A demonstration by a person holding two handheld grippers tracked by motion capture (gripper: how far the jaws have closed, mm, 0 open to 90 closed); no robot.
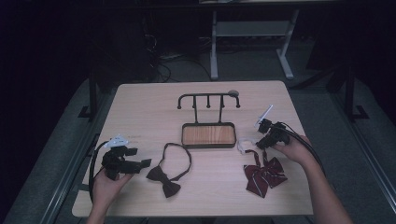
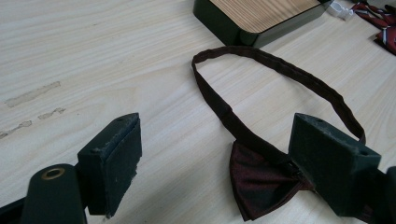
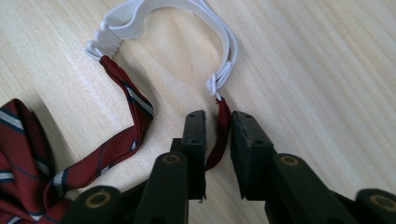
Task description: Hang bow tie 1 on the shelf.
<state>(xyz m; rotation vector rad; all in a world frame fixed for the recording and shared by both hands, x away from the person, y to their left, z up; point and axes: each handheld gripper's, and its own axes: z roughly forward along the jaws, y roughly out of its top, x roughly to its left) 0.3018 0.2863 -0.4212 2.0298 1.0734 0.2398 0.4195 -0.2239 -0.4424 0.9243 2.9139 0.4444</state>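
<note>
Dark floor and desk legs lie beyond a pale wooden table [image 1: 140,107], where a black hook stand with a wooden tray [image 1: 208,134] sits near the middle. Near the front right corner lies the striped red bow tie [image 1: 264,175]; the right tongs [image 3: 218,122] straddle its red strap [image 3: 222,122] just below the white elastic [image 3: 187,11], jaws narrowed but seemingly not yet pinching. Closing off-centre could let the thin strap slip out, or the elastic stretch and snap back. Near the front left corner, the left tongs [image 2: 215,154] stand wide open, empty, before the dark bow tie [image 2: 261,179], partly hidden behind one jaw.
</note>
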